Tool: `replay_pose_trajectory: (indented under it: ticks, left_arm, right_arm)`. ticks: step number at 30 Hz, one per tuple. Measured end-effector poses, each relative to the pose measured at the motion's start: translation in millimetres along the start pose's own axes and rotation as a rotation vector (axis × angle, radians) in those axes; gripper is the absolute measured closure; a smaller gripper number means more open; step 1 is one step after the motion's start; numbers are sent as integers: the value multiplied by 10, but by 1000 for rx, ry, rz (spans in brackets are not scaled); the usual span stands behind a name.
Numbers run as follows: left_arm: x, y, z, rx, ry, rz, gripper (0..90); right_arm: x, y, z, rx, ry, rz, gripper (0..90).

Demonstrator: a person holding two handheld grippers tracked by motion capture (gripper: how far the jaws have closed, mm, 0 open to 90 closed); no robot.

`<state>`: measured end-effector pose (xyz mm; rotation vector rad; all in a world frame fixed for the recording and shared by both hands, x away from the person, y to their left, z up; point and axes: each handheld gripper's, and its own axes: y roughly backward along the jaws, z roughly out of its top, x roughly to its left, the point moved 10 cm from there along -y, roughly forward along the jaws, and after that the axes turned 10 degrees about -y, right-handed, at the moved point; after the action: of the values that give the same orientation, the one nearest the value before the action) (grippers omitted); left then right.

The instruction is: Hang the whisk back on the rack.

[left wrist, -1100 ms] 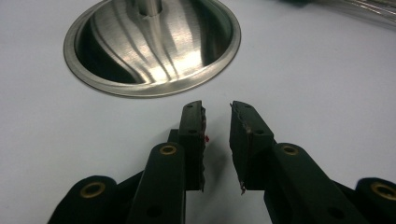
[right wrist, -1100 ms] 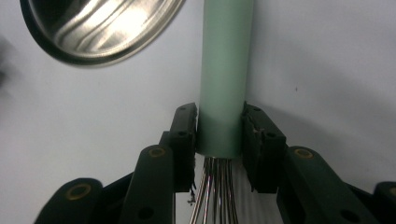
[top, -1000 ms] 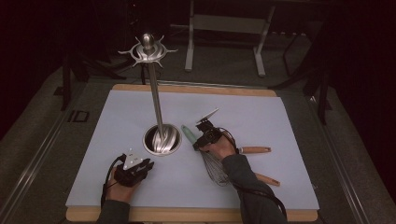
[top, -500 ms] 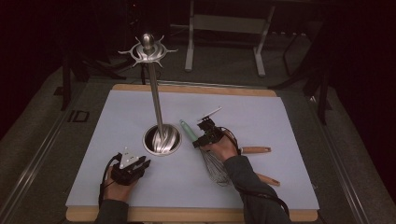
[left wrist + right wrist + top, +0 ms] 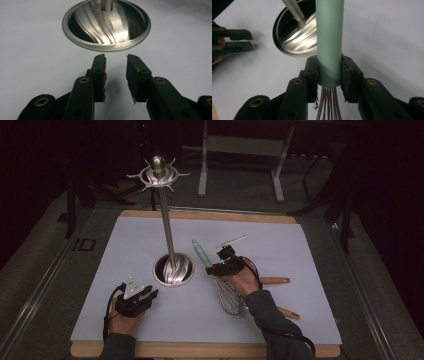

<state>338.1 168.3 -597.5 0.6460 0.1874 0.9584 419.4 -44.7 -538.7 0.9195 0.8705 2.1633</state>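
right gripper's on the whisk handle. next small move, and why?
Probably lift the whisk clear of the mat. The right gripper is shut on its mint handle just above the wires, which in the high view lie low over the mat beside the utensil stand. The left gripper is open, holding nothing.

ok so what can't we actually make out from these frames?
- Whisk: right gripper view cuts off the handle's far end at the top edge and the wires at the bottom.
- Two wooden handles: high view, their working ends hidden under the right hand and sleeve.
- Stand: left gripper view's top edge cuts off the pole.
- Stand's top hooks: high view, too dim and small to count.
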Motion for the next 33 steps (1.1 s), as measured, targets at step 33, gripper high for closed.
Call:
replay_pose_trajectory:
  ticks: [33]
  left_arm:
    - [44,-6,-24,2,38,18,598]
  right_arm:
    - [375,325,77,-199,169,99,692]
